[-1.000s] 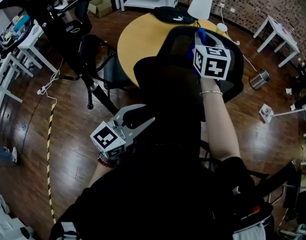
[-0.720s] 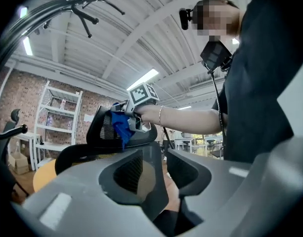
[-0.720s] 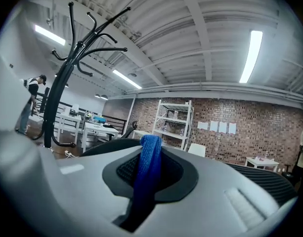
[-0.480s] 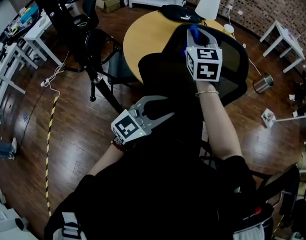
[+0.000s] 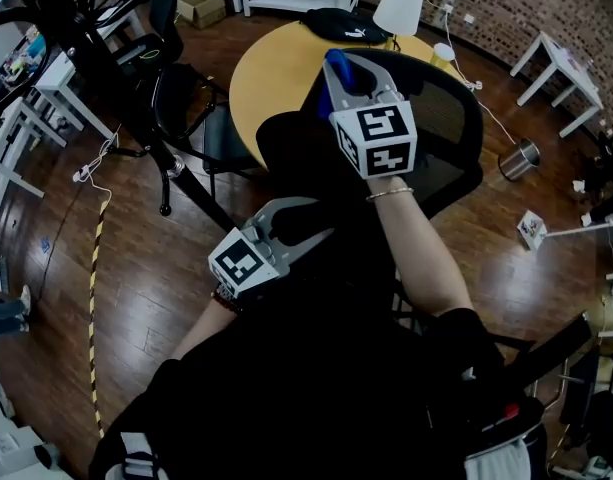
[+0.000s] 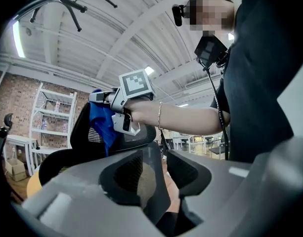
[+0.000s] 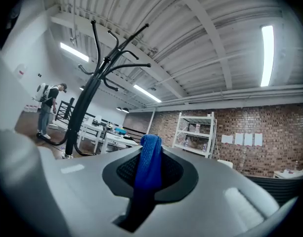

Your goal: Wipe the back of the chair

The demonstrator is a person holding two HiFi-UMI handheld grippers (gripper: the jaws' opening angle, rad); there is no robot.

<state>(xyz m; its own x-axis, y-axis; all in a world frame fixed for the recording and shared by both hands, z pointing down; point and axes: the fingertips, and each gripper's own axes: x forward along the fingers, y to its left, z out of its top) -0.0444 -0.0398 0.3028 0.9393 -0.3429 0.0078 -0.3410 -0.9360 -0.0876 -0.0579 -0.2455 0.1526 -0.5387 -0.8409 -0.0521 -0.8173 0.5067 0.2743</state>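
The black mesh chair back [image 5: 444, 136] stands in front of me, its top rim curving past the round table. My right gripper [image 5: 344, 68] is shut on a blue cloth [image 5: 333, 66] at the left end of that rim. In the right gripper view the cloth [image 7: 150, 168] hangs folded between the jaws. The left gripper view shows the cloth [image 6: 103, 125] draped against the chair back [image 6: 82, 135] under the right gripper [image 6: 106, 98]. My left gripper [image 5: 322, 218] hangs lower, by my body, open with nothing between its fingers [image 6: 141, 181].
A round yellow table [image 5: 271, 83] lies behind the chair, with a white lamp [image 5: 399, 10] and a black bag [image 5: 341, 28] on it. Another office chair [image 5: 176, 93] and a black coat stand [image 5: 81, 33] are at the left. A metal bin [image 5: 521, 156] stands right. A person [image 7: 45, 110] stands far off.
My right gripper has carried the blue cloth leftward along the top of the chair back. My left gripper rose a little toward the chair, then held about level.
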